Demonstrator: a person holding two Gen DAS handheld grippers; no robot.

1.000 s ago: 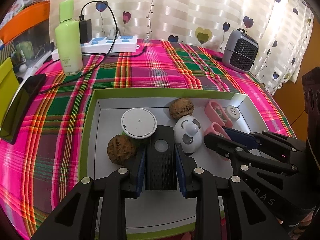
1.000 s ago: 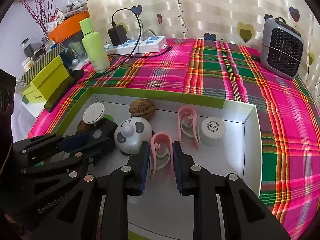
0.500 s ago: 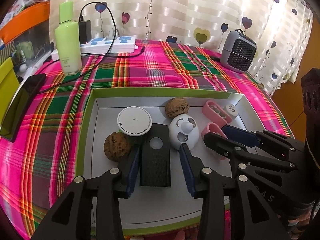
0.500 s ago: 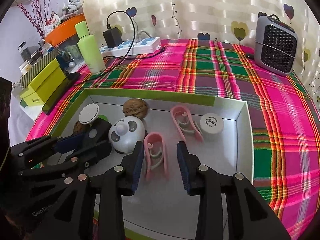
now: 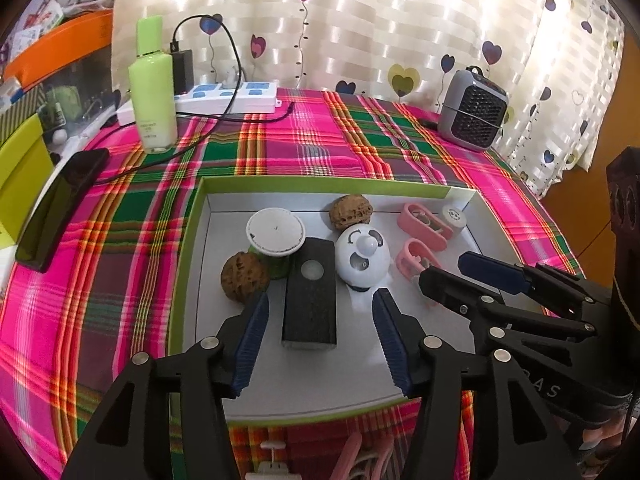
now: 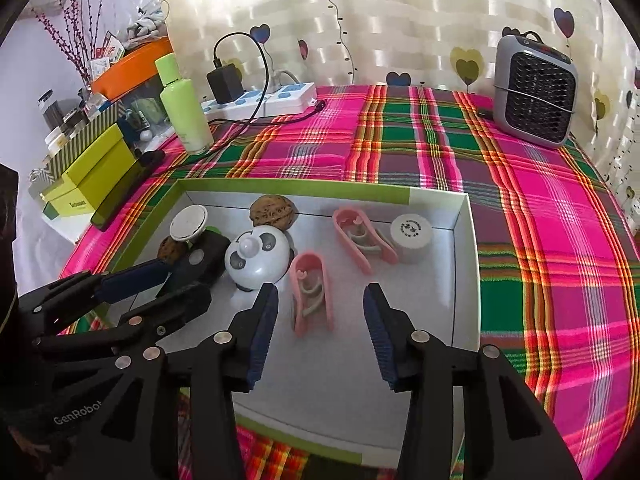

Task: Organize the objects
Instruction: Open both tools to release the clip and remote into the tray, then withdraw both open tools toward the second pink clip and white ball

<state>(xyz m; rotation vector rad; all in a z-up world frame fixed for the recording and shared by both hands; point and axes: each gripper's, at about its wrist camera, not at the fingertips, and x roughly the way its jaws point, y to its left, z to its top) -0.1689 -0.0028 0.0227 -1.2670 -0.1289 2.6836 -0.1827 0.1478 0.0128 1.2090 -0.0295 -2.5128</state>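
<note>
Landmark: the shallow box (image 5: 188, 240) with green rim, white inside, on the plaid cloth (image 5: 304, 148).

Left gripper (image 5: 320, 336) – jaws opening, pads clear on both sides of the black block (image 5: 310, 292), which lies flat on the box floor between them, untouched. Right gripper (image 6: 318, 322) – jaws also opening, a pink clip (image 6: 312, 292) lying on the box floor between the pads, neither pad pressing it.

Inside the box, from the left wrist view: a white-lidded green spool (image 5: 275, 236) just behind the block, a walnut (image 5: 245, 282) near the box's left wall, a second walnut (image 5: 351, 209) by the far wall, a round white panda-face toy (image 5: 362, 258) just right of the block. The right gripper's fingers cross in front of the near clip here, hiding part of it.

The right wrist view gives the box's right half plainly – the second pink clip (image 6: 362, 238) lying slantwise, a small white jar (image 6: 412, 236) touching it near the right wall. Here the left gripper's fingers cover most of the block and the near walnut.

Behind the box: green bottle (image 5: 154, 88), power strip (image 5: 228, 98), small grey heater (image 6: 534, 92). Left of the box, a dark phone (image 5: 60, 208). The yellow-green cartons (image 6: 96, 174) show whole only in the right view.
</note>
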